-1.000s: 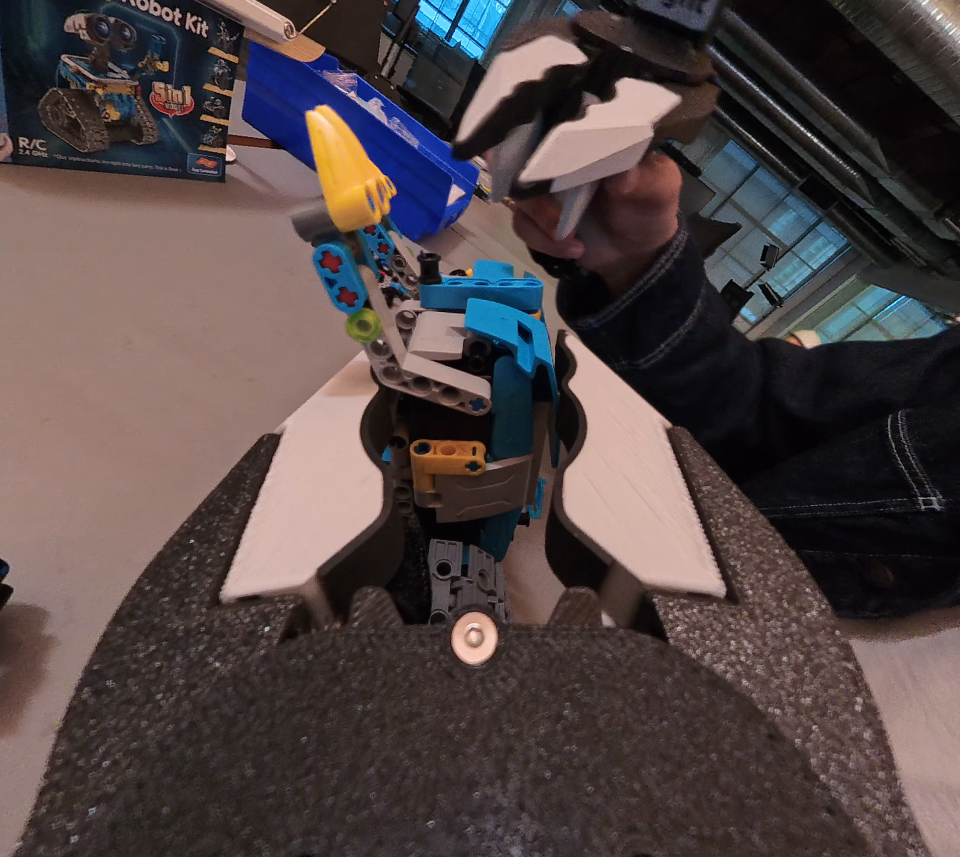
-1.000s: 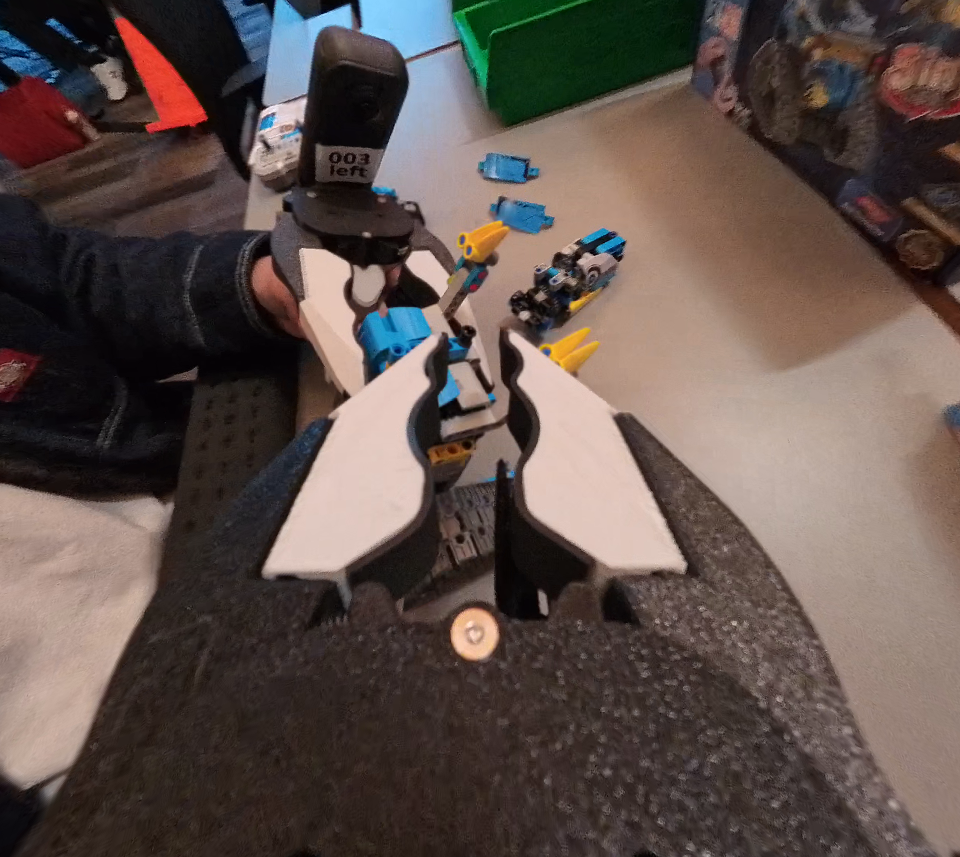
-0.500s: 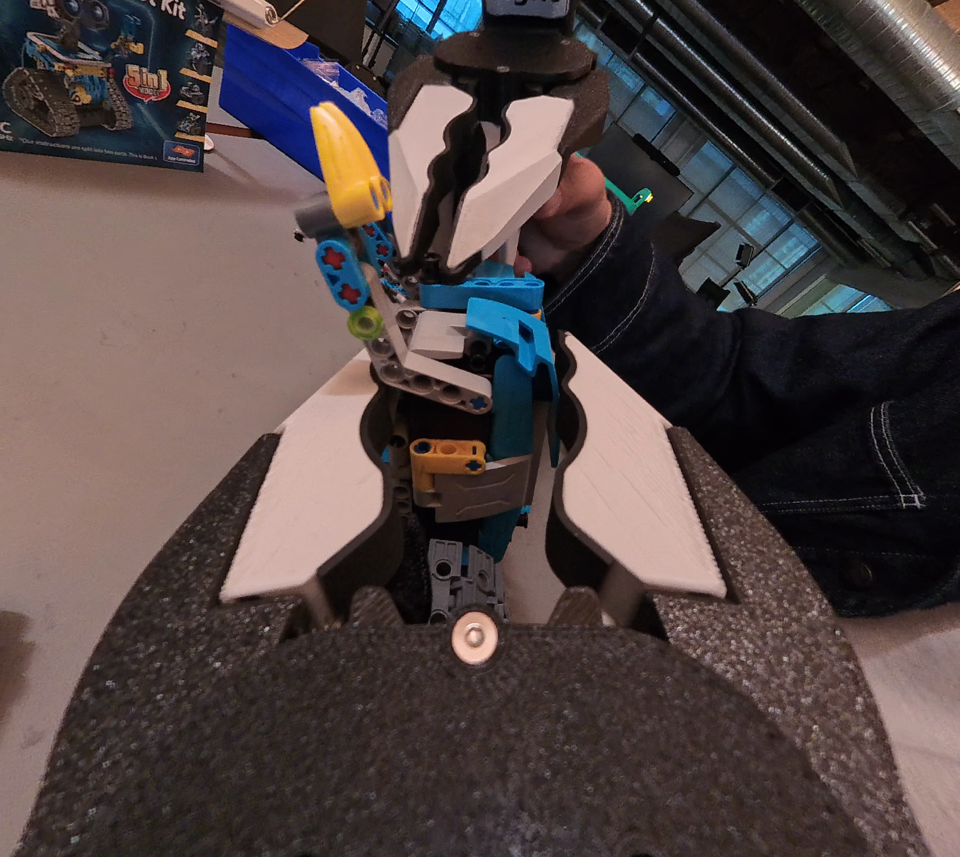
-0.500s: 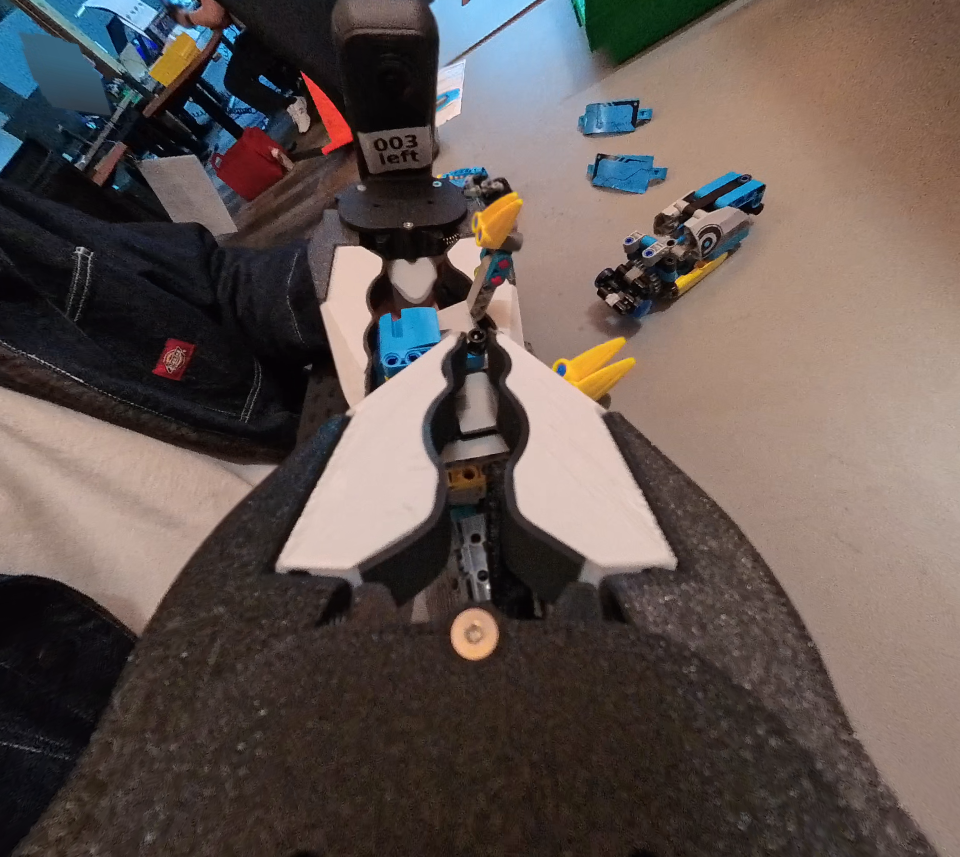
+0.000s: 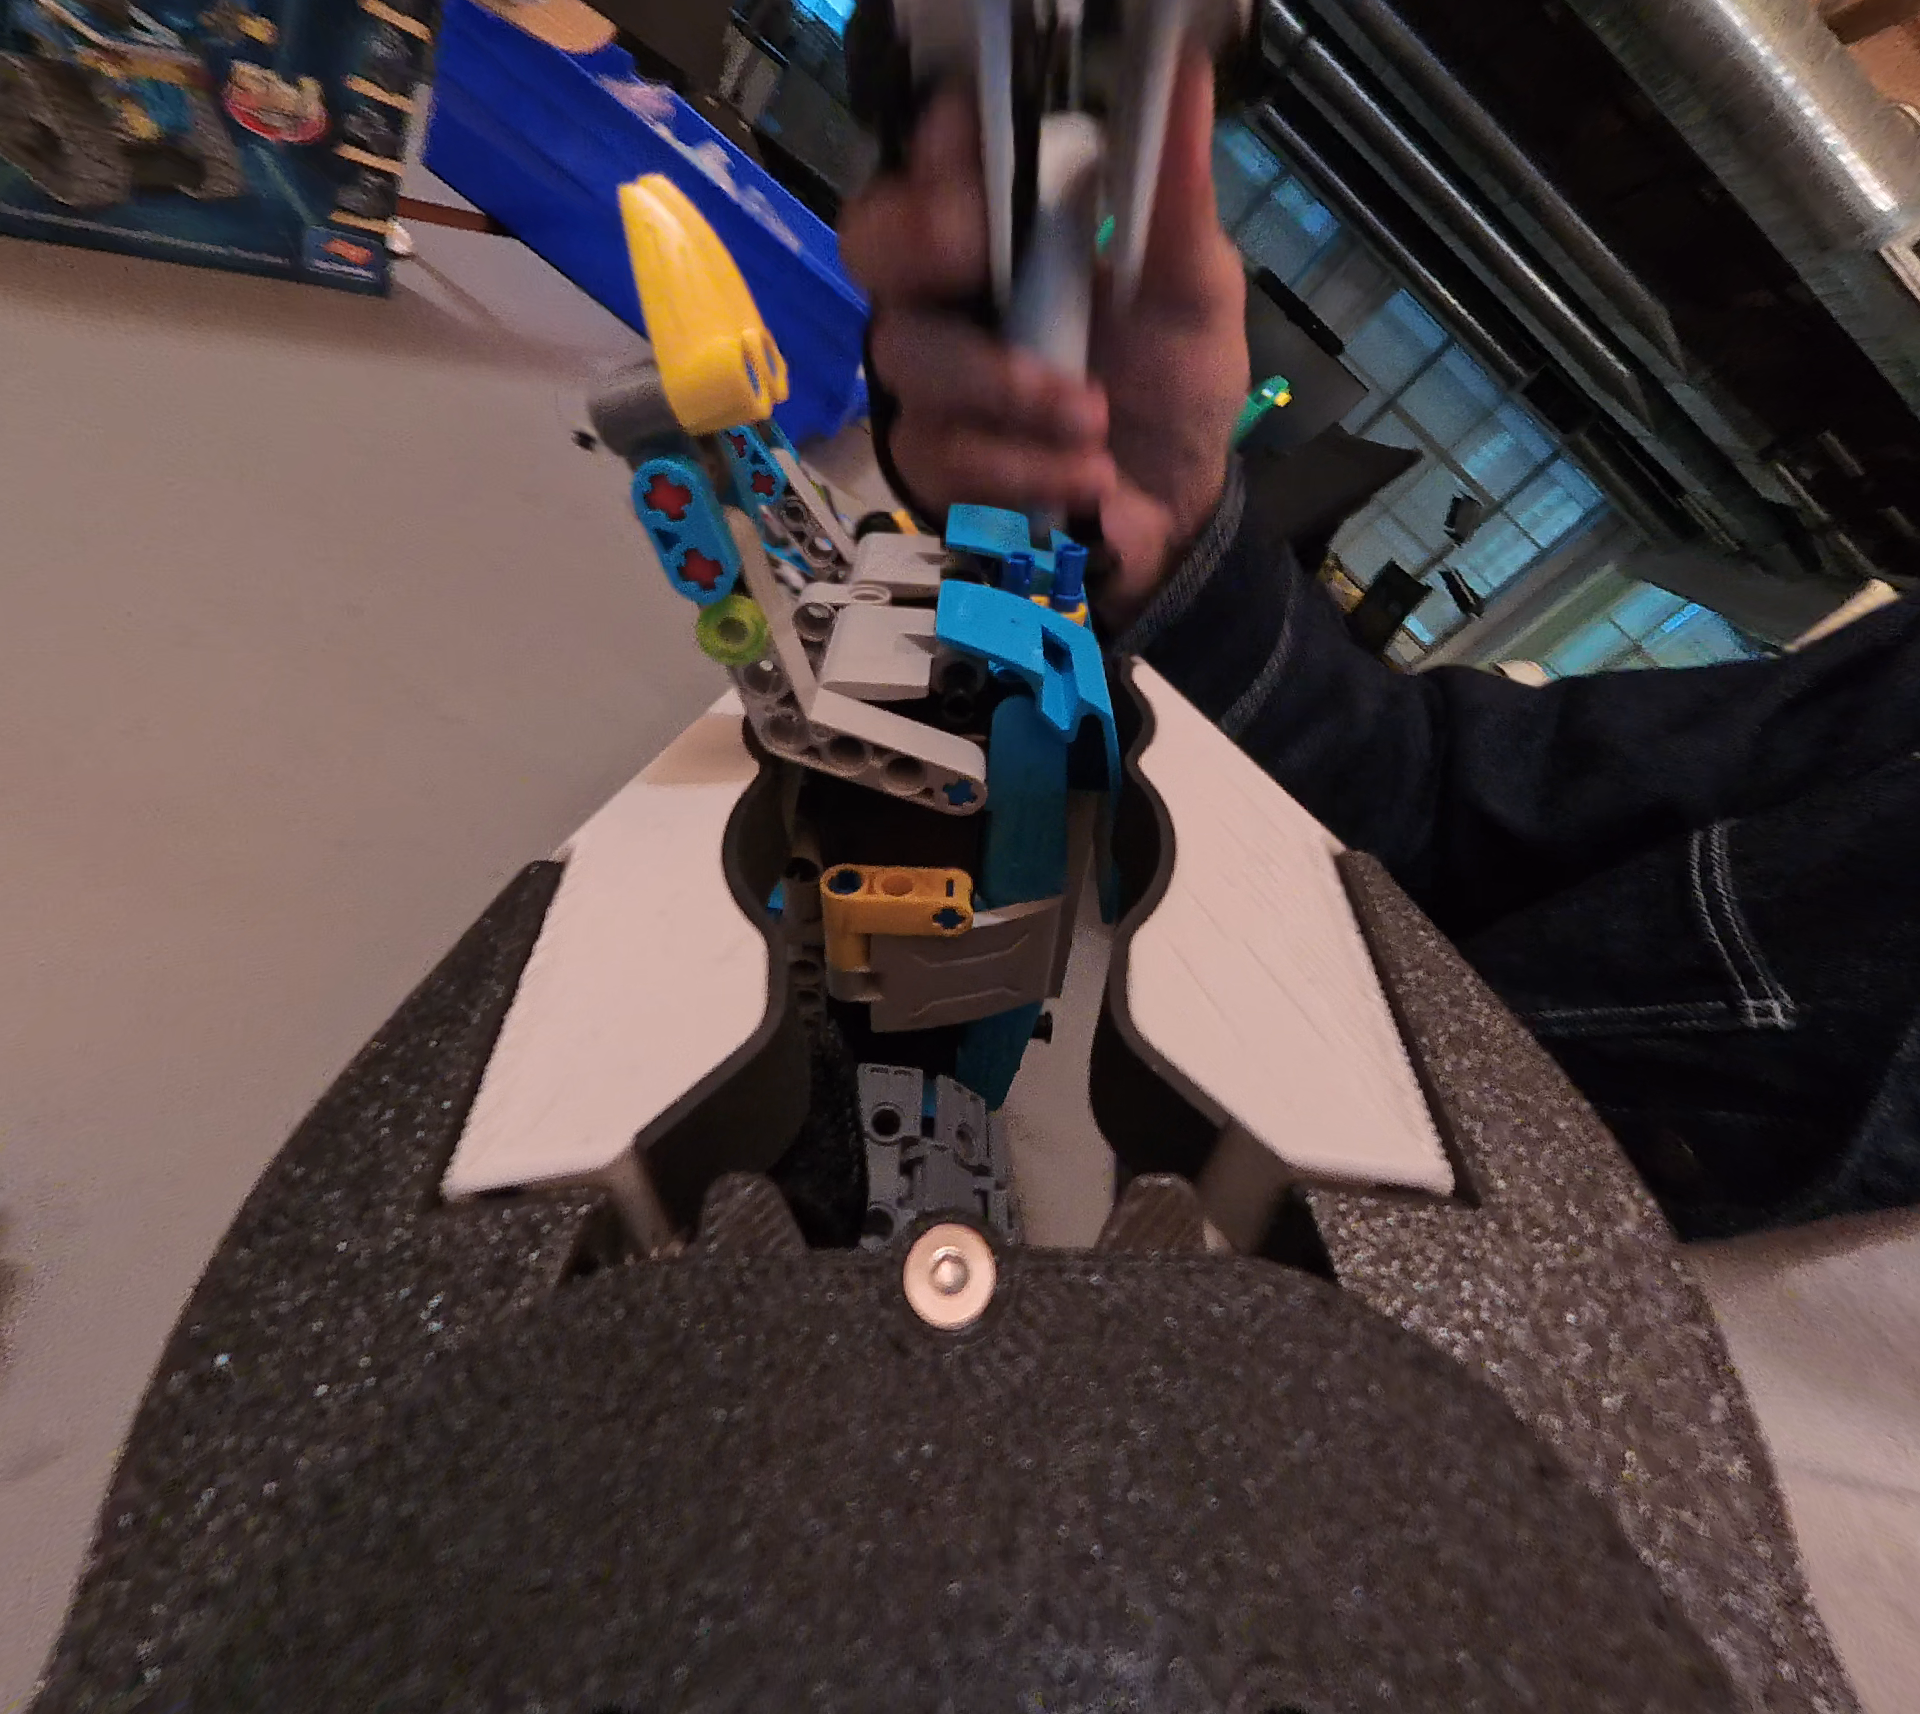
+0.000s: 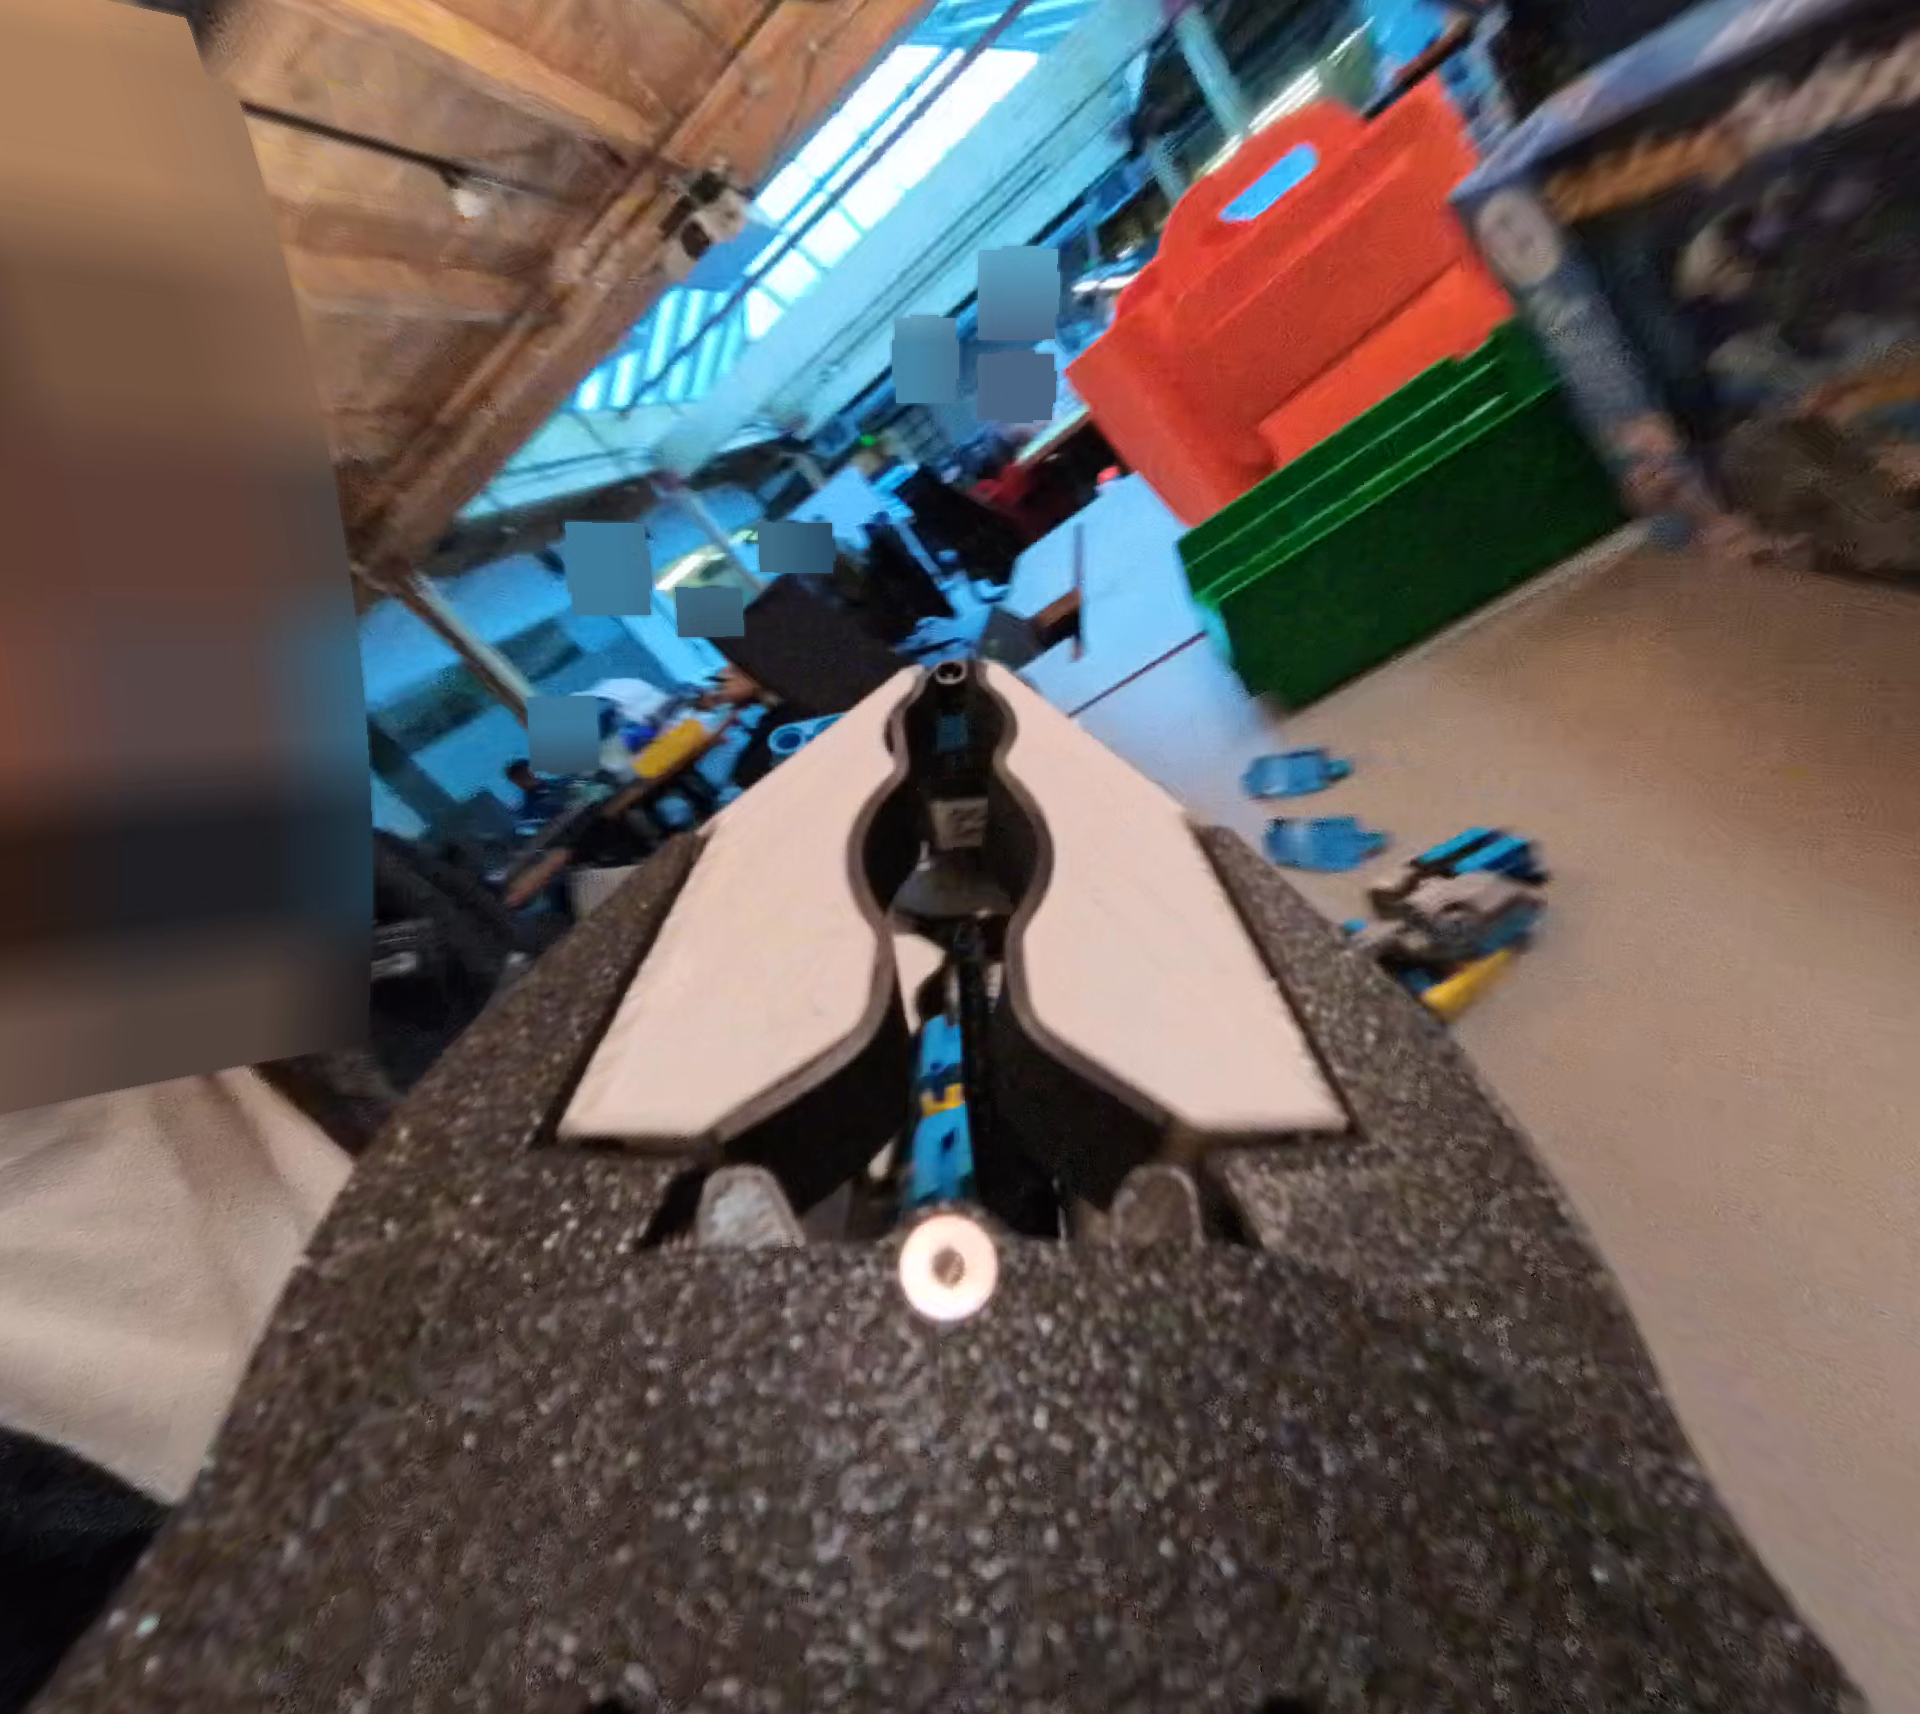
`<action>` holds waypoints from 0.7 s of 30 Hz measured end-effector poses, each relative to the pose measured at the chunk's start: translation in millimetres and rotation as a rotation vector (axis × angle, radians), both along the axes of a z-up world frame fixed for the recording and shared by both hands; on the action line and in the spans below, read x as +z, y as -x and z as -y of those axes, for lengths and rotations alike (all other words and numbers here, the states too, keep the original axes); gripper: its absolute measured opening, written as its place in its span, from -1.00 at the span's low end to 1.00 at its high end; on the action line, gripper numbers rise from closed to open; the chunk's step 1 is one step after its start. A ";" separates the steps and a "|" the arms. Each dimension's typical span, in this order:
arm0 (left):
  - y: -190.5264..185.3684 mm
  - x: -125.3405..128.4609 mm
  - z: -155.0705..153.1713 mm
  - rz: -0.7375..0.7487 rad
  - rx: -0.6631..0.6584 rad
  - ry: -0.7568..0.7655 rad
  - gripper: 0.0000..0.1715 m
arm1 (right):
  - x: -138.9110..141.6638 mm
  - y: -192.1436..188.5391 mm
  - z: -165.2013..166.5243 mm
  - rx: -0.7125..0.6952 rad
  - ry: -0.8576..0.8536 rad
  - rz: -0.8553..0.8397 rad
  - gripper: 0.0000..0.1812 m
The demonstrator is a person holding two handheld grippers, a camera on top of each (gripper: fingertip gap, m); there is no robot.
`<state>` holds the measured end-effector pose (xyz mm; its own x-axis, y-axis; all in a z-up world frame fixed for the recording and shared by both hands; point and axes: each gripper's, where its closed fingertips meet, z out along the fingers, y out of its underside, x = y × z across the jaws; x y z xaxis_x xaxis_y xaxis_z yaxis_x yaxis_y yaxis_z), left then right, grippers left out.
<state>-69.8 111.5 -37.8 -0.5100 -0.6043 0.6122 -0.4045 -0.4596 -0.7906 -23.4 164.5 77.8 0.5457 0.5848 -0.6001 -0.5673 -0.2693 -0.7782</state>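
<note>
— What are your grippers doing?

— My left gripper (image 5: 940,791) has its jaws clamped on what sits between them. My right gripper (image 6: 951,698) is nearly closed, fingertips pinching something small.

— And the hands?

— My right hand (image 5: 1039,407), blurred, grips its handle above the left gripper; a dark sleeve (image 5: 1558,791) trails off right.

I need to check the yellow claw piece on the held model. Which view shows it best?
The left wrist view: the yellow claw stands sharp atop the model in the left gripper. The right wrist view doesn't show it.
</note>
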 end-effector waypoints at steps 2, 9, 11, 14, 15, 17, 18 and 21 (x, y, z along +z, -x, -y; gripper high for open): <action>1.4 0.4 6.9 0.004 -0.025 -0.003 -0.28 | 17.0 -18.3 0.6 -0.070 0.010 0.186 -0.97; 1.1 1.4 5.9 0.003 -0.030 0.011 -0.28 | 38.9 -31.3 30.8 -0.116 0.030 0.280 -0.96; 1.4 2.2 5.5 0.007 -0.029 0.011 -0.28 | 34.9 -35.7 41.4 -0.126 0.038 0.230 -0.96; 1.4 4.4 4.3 0.025 -0.009 -0.012 -0.28 | 32.6 -30.9 55.7 -0.129 0.014 0.185 -0.96; 1.0 4.1 2.1 0.026 0.016 -0.037 -0.27 | 31.8 -28.1 59.4 -0.140 0.001 0.191 -0.96; 1.9 0.0 -11.6 0.000 0.117 -0.096 -0.02 | 27.5 -25.3 62.9 -0.220 -0.051 0.259 -0.96; 6.7 0.0 -22.5 -0.023 0.182 -0.084 0.07 | 26.4 -21.1 64.4 -0.302 -0.098 0.353 -0.96; 39.3 18.3 -58.4 -0.045 0.396 0.001 0.01 | 19.2 17.7 71.8 -0.435 -0.244 0.721 -0.95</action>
